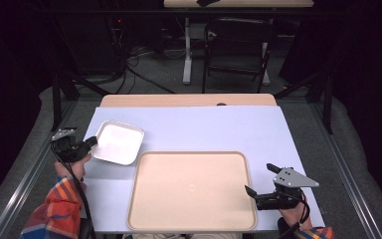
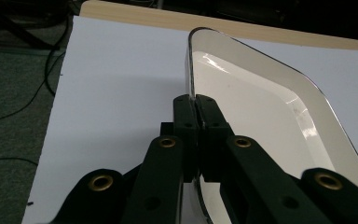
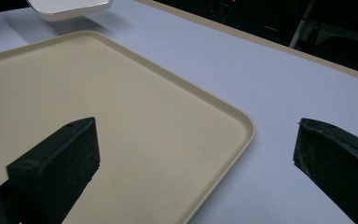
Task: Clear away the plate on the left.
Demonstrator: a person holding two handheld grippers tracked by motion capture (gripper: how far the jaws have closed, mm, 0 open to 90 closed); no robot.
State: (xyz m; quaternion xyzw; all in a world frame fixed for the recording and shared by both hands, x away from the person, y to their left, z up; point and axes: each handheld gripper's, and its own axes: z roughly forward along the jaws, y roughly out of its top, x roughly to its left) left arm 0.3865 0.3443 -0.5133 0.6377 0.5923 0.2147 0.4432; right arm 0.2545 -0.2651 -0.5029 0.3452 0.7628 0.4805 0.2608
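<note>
a: where is the white dish (image 1: 118, 142) right now?
b: at the left side of the table (image 1: 204, 129), just off the far left corner of the beige tray (image 1: 191, 191). the left gripper (image 1: 90, 143) has it by the near left rim. in the left gripper view the two black jaws are pressed together on the thin edge of the dish (image 2: 261, 116), which stands tilted, its hollow side facing right in that view.
a: is it resting on the table?
b: in the right gripper view the dish (image 3: 70, 8) casts a shadow below it on the pale blue cover, so it looks raised; i cannot tell whether any edge touches.
a: and the other gripper?
b: the right gripper (image 1: 259, 180) is at the near right corner of the tray, jaws spread wide with nothing between them. in its own view one jaw is over the tray (image 3: 121, 121) and the other over the bare table (image 3: 270, 84).
a: anything in the way?
b: the tray is bare. beyond the table there is a dark chair (image 1: 236, 47), a white table leg (image 1: 187, 55) and loose cables (image 1: 124, 59) on the floor, all well apart from the work.
</note>
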